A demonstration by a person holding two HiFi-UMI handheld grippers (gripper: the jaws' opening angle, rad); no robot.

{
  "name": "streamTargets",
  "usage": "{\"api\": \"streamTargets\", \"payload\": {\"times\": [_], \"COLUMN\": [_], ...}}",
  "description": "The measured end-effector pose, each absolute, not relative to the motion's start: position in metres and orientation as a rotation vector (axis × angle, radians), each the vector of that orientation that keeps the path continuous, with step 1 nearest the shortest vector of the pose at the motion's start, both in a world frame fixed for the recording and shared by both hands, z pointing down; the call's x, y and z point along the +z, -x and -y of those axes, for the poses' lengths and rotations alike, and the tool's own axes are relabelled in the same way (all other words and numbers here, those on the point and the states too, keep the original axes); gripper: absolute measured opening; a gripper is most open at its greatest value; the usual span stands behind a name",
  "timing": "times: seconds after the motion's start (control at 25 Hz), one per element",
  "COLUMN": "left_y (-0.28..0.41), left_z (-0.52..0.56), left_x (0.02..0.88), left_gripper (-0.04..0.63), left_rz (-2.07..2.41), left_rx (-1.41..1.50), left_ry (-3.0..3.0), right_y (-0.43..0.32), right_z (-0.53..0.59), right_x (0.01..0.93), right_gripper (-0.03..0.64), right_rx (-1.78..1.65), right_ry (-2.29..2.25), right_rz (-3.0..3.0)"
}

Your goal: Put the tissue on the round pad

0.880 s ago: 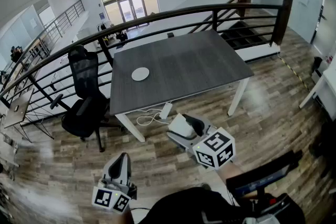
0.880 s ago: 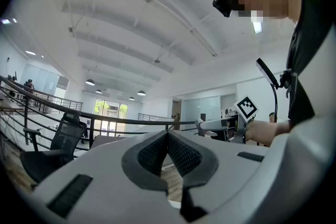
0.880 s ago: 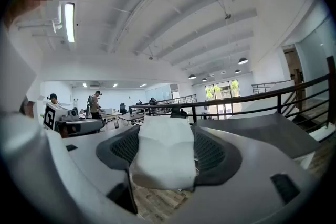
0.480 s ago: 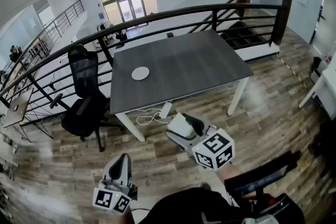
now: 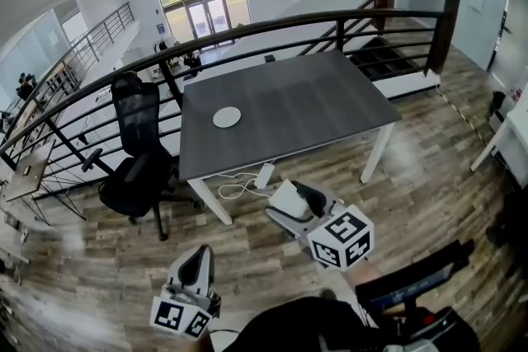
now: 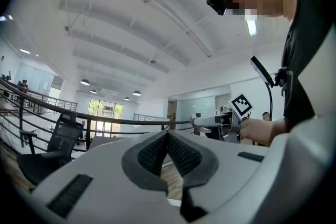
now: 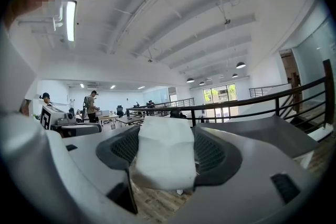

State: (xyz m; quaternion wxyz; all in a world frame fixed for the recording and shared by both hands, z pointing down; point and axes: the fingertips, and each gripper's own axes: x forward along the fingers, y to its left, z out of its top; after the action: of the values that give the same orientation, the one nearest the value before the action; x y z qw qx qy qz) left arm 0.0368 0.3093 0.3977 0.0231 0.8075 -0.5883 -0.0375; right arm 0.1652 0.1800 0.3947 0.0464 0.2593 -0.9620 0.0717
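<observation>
The right gripper is clamped on the tissue, a folded white pack that sits upright between the two dark pads and fills the gap from one pad to the other, its top edge rising just past their tips. The left gripper is clenched on nothing, its ribbed pads meeting at a point with only floor showing below them. In the head view both are held low over the wood floor, the left one nearer the person and lower, the right one further forward, the two apart. Ahead of the right gripper stands the grey table, whose near edge lies just beyond its jaws. The round pad lies flat on that table, ahead and to the left of the right gripper and well apart from the tissue. Left of the left gripper and further out is a black office chair, and past the table runs a dark railing.
</observation>
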Motion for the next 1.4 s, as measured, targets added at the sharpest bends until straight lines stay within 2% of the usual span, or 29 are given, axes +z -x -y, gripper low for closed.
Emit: {"api": "streamTargets", "payload": {"times": [0.72,1.4], "left_y": [0.022,0.019], "left_z": [-0.348,-0.265], "left_x": [0.412,0.384], "left_gripper": [0.003,0.003], "left_rz": [1.787,1.931], "left_rx": [-0.177,-0.082], "left_ry": [-2.514,-2.464], "right_y": [-0.11,-0.097], "right_z": [-0.228,-0.131], "right_x": [0.395,0.378], "right_gripper": [0.327,0.327], "right_rx": [0.156,0.17], "right_ry": [-0.832,-0.717], "right_rz": [2.908,2.996]}}
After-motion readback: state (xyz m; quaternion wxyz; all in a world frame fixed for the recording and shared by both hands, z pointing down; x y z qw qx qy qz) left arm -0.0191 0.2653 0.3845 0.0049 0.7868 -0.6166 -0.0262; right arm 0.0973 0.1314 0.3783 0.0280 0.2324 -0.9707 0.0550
